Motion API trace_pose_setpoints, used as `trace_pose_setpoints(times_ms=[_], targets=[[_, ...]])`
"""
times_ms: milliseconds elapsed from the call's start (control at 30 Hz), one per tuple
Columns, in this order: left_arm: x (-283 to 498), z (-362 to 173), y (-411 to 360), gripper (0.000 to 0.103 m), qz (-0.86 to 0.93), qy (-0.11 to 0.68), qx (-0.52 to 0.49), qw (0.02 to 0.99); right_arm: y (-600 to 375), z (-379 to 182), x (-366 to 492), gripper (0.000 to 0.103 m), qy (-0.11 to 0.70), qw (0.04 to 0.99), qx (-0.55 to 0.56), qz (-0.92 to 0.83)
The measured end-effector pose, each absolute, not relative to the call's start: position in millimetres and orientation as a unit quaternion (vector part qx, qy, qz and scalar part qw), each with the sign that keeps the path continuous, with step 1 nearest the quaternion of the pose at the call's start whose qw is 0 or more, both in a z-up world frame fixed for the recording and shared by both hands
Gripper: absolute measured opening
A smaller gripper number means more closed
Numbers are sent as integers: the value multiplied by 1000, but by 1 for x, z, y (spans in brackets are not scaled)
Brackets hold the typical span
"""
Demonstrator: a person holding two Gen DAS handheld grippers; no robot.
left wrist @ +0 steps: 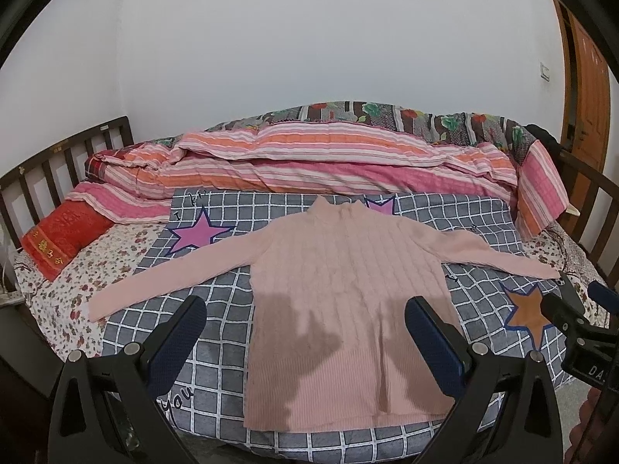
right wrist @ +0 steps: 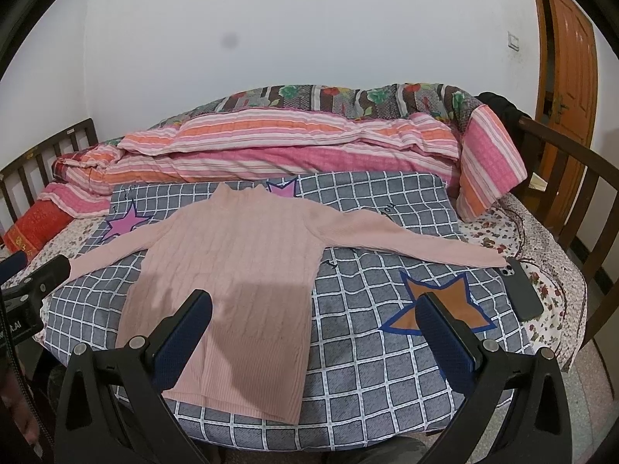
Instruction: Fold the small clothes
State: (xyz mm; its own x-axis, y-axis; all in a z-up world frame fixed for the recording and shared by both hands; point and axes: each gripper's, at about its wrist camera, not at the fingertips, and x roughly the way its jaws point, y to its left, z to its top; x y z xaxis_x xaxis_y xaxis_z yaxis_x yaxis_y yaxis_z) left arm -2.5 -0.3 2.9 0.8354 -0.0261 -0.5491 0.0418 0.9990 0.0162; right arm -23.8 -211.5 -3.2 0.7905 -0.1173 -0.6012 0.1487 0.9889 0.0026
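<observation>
While both grippers hover spread, pink sweater point(left wrist: 348, 290) lies flat.

This was a bedroom in a home. A bed point(left wrist: 38, 178) with a dark wooden slatted frame stood against a plain white wall point(left wrist: 309, 38), carrying a rolled striped quilt point(left wrist: 309, 154), a floral sheet point(left wrist: 69, 282) and a checked blanket point(right wrist: 367, 367). A wooden door point(right wrist: 568, 77) and a light switch point(right wrist: 513, 41) showed at the right.
</observation>
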Motion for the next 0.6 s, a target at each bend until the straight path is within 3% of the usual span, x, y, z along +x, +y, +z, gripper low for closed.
trace_pose_setpoints(times_ms=[600], targets=[[45,-31,34,103,-5,307,-32,951,-208,-25,2,103,322,945,16,-48]])
